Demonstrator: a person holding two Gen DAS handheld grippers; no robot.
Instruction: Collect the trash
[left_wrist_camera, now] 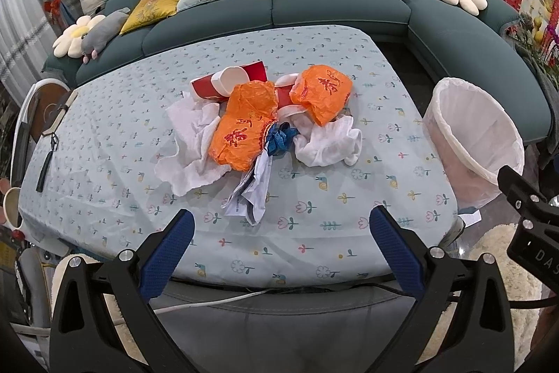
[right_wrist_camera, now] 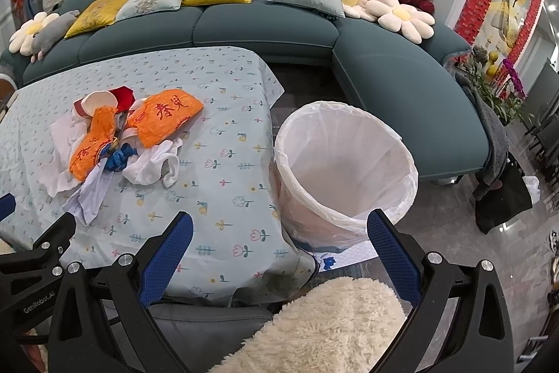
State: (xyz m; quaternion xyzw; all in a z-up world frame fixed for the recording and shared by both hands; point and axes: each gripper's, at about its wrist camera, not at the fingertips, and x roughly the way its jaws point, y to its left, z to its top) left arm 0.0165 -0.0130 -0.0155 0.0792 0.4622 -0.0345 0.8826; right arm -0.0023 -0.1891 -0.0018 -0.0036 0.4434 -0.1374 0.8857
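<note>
White napkins [left_wrist_camera: 190, 142], two orange bags [left_wrist_camera: 244, 124], red paper cups [left_wrist_camera: 223, 83] and a crumpled paper [left_wrist_camera: 255, 187] lie in one heap in the middle of the table [left_wrist_camera: 104, 163]. Right of the table stands a bin [right_wrist_camera: 346, 170] with a white liner. The left gripper [left_wrist_camera: 281, 240] and the right gripper [right_wrist_camera: 279, 240] are both spread wide, holding nothing, near the table's front edge.

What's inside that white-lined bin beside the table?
The bin shows only its white liner; no trash is visible on the inner walls seen here. Its bottom is hidden behind the near rim.
</note>
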